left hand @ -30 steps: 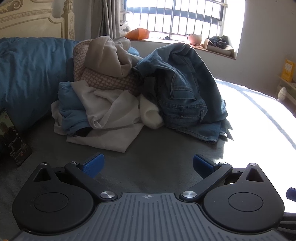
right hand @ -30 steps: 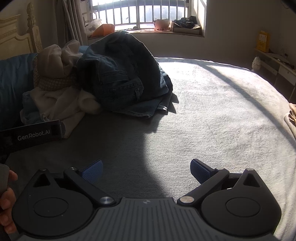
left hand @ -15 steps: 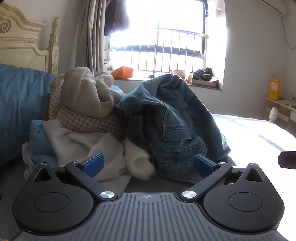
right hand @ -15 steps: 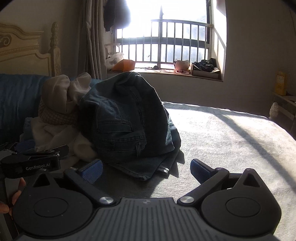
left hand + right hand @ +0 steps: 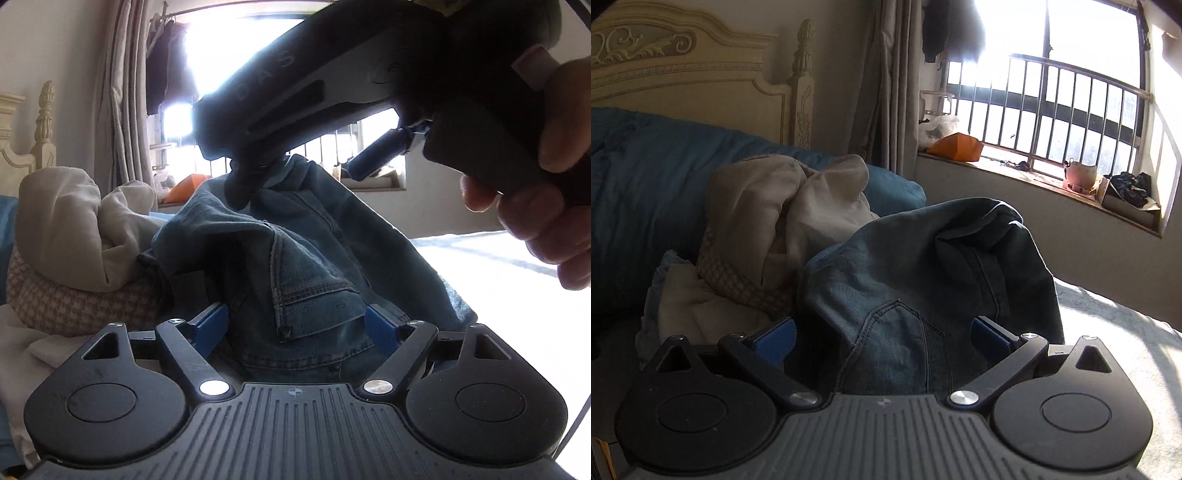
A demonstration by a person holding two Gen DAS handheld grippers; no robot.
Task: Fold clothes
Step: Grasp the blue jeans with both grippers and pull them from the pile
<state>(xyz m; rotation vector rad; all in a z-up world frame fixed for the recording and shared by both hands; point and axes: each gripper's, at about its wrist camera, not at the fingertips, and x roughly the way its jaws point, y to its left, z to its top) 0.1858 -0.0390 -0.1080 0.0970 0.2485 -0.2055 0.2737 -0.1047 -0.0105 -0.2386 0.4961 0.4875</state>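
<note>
A crumpled pair of blue jeans point(image 5: 295, 266) tops the clothes pile on the bed. My left gripper point(image 5: 295, 326) is low against the front of the jeans. Its jaws are closing, and a bulge of denim with a pocket seam fills the gap between the blue pads. The right gripper point(image 5: 245, 188), held by a hand point(image 5: 535, 221), reaches in from the upper right, its fingertips at the top fold of the jeans. In the right wrist view my right gripper point(image 5: 882, 339) stands open with the jeans point(image 5: 923, 258) between its wide-set pads.
A beige garment point(image 5: 768, 206) and a checked one point(image 5: 74, 302) lie left of the jeans, over white cloth. A blue duvet point(image 5: 646, 184) and a cream headboard point(image 5: 683, 74) are behind. The sunlit sheet point(image 5: 1108, 332) spreads to the right, below a barred window's sill point(image 5: 1034, 177).
Both grippers have closed in on the clothes pile. The left jaws have narrowed around the denim. The right gripper has swung in above the left one, onto the top of the jeans.
</note>
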